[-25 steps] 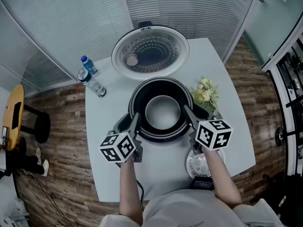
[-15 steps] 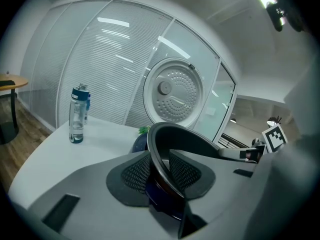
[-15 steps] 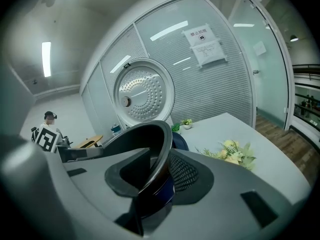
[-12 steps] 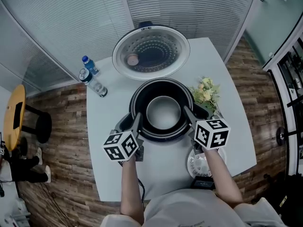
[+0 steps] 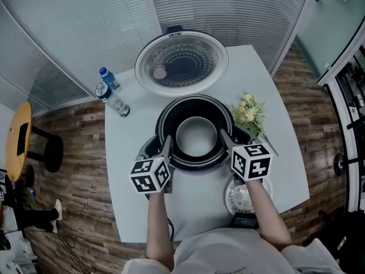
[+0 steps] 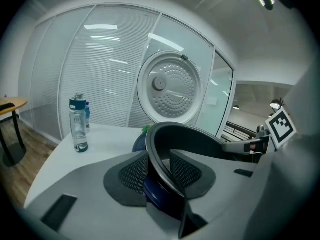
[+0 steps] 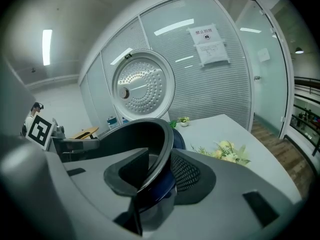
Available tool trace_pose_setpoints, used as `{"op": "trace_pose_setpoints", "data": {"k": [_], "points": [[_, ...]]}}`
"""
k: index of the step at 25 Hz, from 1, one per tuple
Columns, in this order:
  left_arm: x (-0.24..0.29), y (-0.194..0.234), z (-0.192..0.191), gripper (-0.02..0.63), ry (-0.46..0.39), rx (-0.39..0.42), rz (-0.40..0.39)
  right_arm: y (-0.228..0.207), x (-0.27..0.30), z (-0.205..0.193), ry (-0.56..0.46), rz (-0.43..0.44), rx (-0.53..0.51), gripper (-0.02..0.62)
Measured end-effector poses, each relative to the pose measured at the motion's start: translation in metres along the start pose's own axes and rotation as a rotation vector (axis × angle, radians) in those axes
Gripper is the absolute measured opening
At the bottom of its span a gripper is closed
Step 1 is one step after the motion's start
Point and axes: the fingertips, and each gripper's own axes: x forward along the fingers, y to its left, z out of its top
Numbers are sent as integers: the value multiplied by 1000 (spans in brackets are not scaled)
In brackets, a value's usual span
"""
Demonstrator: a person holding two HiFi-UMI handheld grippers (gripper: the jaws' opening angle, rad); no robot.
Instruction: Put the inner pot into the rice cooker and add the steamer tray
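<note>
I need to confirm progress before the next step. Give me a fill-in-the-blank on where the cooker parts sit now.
1. The inner pot sits ___ the rice cooker.
2. The cooker's lid stands ___ behind it.
3. The steamer tray lies on the ___, not yet in the cooker.

Missing words: inside; open; table

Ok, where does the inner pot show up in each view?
Head view: the inner pot is at picture centre, in the rice cooker.
Left gripper view: lower centre, its dark rim arching to the right.
Right gripper view: lower centre-left, its rim arching to the left.
Shared landmark: the open lid, above the pot in all three views.
</note>
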Motion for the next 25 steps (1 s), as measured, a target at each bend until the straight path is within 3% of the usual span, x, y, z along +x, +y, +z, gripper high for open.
{"op": "trace_pose_setpoints", "data": {"k": [7,25], "points": [[2,5,-2,168,31,120,89,0,2,-1,11,-59,-98,153],[-51,-5,-8,186,-24,54,89,6,-49,-5,-44,-67,-63,155]]}}
